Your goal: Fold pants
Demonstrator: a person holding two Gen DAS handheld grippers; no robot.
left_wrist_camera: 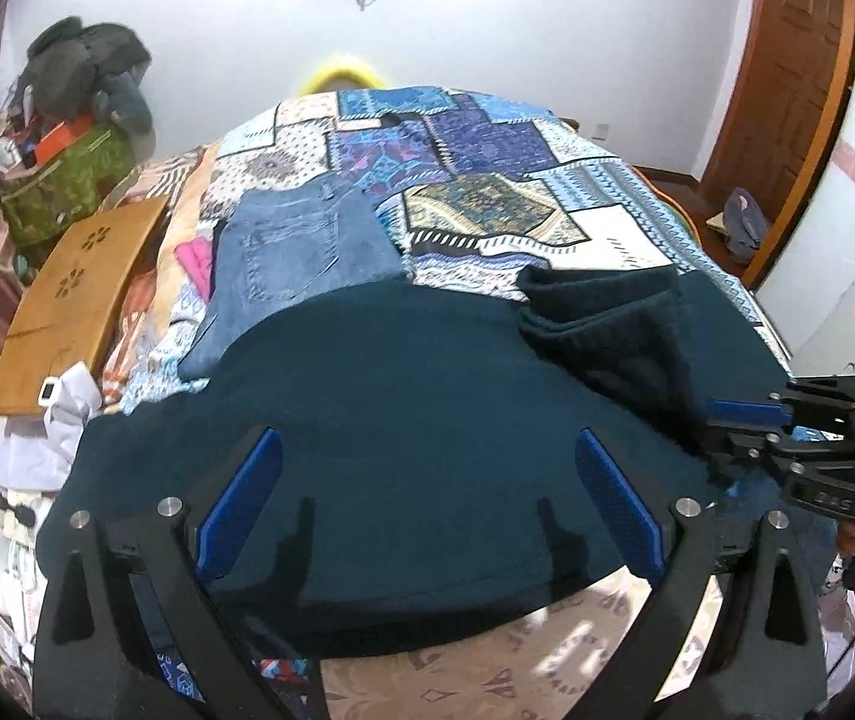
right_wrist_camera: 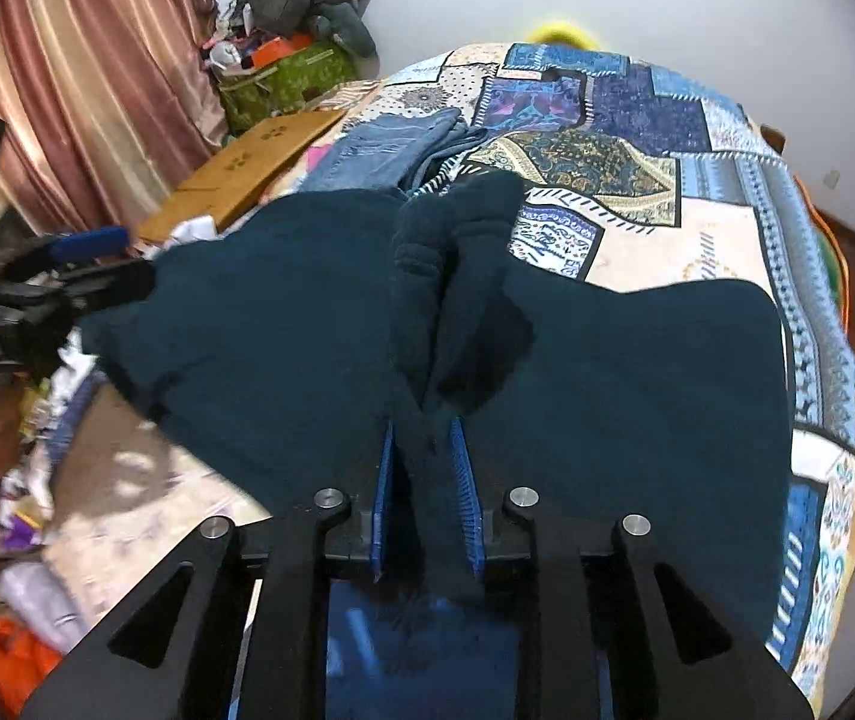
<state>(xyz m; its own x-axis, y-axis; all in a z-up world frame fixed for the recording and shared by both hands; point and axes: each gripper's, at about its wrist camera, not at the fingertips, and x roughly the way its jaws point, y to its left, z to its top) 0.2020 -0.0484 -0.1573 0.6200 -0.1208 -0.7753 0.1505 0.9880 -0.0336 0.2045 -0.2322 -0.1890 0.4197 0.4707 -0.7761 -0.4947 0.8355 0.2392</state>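
Observation:
Dark teal pants [left_wrist_camera: 403,420] lie spread across the near edge of the bed, also in the right wrist view [right_wrist_camera: 283,312]. My left gripper [left_wrist_camera: 427,474] is open, its blue pads [left_wrist_camera: 241,498] wide apart just above the pants, holding nothing. My right gripper [right_wrist_camera: 424,480] is shut on a bunched ridge of the teal pants, which rises between its blue pads [right_wrist_camera: 463,480]. It shows at the right edge of the left wrist view [left_wrist_camera: 745,420]. A raised fold of the pants [left_wrist_camera: 601,324] lies beside it.
Folded blue jeans [left_wrist_camera: 301,258] lie on the patchwork bedspread [left_wrist_camera: 487,180] beyond the pants. A wooden board [left_wrist_camera: 73,294] and a green bag [left_wrist_camera: 67,186] with piled clothes sit at the left. A wooden door [left_wrist_camera: 787,90] is at the right.

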